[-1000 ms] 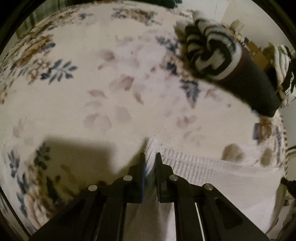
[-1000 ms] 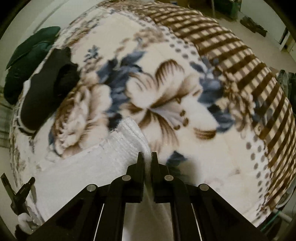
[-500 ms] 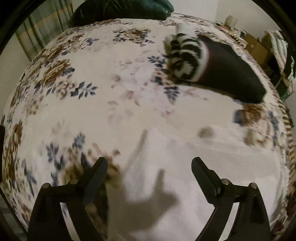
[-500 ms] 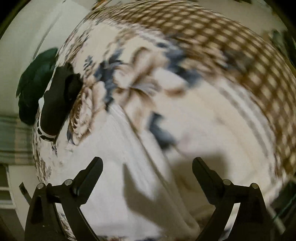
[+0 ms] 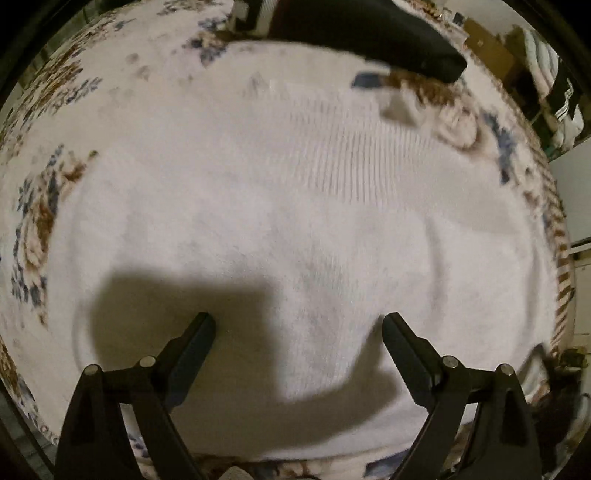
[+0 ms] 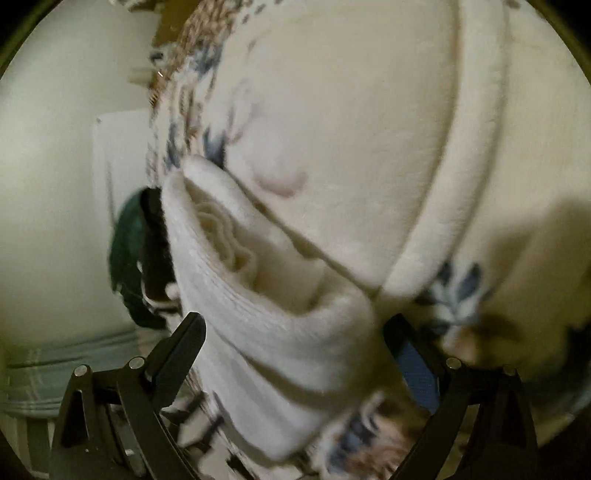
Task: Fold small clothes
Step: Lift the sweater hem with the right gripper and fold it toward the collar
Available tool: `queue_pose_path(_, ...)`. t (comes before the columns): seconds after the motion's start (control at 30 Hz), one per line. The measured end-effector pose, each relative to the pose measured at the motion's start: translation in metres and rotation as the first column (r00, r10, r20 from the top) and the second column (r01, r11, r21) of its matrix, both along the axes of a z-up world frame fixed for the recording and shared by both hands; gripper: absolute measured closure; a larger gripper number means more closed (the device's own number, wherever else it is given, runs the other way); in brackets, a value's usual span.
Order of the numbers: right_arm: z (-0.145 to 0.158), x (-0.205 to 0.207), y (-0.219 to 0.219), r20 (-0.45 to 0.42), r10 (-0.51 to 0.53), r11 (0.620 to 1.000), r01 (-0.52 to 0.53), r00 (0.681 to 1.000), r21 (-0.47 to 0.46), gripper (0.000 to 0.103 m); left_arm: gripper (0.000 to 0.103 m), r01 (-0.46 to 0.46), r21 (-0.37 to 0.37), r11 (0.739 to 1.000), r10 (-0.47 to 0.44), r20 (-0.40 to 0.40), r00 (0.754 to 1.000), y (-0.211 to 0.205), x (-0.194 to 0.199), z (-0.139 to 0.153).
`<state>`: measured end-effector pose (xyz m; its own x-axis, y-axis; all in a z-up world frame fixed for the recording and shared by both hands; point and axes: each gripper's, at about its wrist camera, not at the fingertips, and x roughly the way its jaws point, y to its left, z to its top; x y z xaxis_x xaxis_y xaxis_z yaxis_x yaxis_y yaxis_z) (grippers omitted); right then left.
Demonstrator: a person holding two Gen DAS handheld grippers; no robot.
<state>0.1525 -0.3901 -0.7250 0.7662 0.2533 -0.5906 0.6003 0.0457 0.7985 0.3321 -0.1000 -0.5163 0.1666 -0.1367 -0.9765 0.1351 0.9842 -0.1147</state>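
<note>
White sock flat between wide-spread fingers, dark sock beyond on floral blanket.

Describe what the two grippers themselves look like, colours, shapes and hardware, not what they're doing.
Both look alike. The left gripper has two matte black, wedge-shaped fingers tapering to blunt tips, with silver round bolt heads along black angular linkage arms. The right gripper has the same black fingers and silver bolts, plus a blue pad on one finger's inner face. No cables, markings or sleeves show.
</note>
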Motion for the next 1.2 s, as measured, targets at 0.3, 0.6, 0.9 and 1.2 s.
queue_pose_path(0.3, -0.009, 0.012, 0.012, 0.086, -0.107, 0.994, 0.109, 0.990, -0.017, 0.016, 0.006, -0.010, 0.004, 1.000, 0.010, -0.017, 1.000, 0.001, 0.009, -0.014)
queue_pose_path(0.6, -0.011, 0.006, 0.006, 0.150, -0.178, 0.984, 0.180, 0.972, 0.001, 0.016, 0.000, -0.053, -0.039, 0.998, 0.051, -0.043, 0.998, 0.012, 0.027, -0.037)
queue_pose_path(0.9, 0.030, 0.000, 0.008, 0.057, -0.156, 0.978, 0.162, 0.986, -0.133, 0.059, 0.000, -0.030, -0.039, 0.999, 0.029, -0.037, 0.999, 0.012, 0.026, -0.038)
queue_pose_path(1.2, 0.062, 0.021, 0.033, 0.045, -0.101, 0.955, 0.109, 0.994, -0.274, 0.066, 0.000, 0.052, -0.087, 0.995, -0.054, -0.020, 0.998, 0.023, 0.024, -0.018)
